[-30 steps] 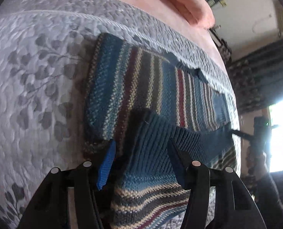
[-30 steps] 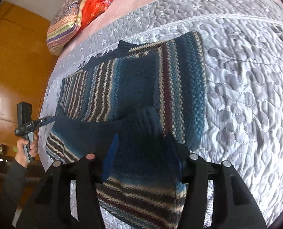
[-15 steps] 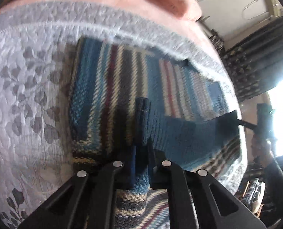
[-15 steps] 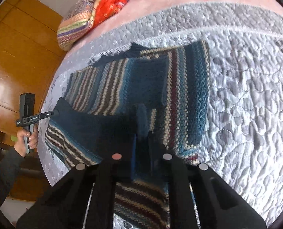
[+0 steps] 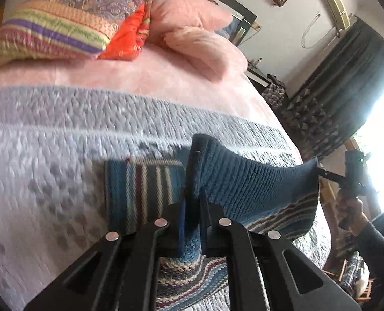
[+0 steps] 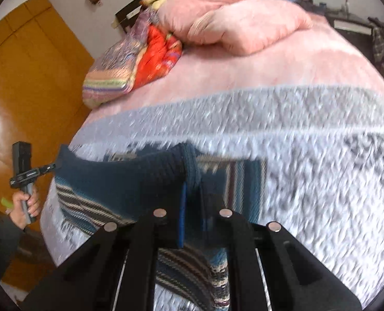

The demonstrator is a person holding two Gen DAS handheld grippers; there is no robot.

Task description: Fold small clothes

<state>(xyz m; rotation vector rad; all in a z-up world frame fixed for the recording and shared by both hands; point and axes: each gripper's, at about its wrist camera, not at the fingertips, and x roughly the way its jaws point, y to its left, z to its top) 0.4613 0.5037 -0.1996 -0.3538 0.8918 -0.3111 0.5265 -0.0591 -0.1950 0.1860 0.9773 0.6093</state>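
Bed (image 5: 62,140) w/ grey quilt takes most of both views; pink pillows (image 6: 238,23) well back. Striped knit sweater (image 5: 140,189) lies on the quilt near its front edge, hem band (image 5: 243,181) lifted clear of the rest. Left gripper (image 5: 192,207) is clamped on one corner of that band, right gripper (image 6: 193,202) clamped on the other; band sags a bit between them. Knit looks thick, soft, floppy, moderately light, prob stretchy – no stiffness, so it'll droop wherever unsupported. Not slippery; ribbed edge gives good bite. Best hold: the two hem corners, as now, kept taut & level so the fold lands square.
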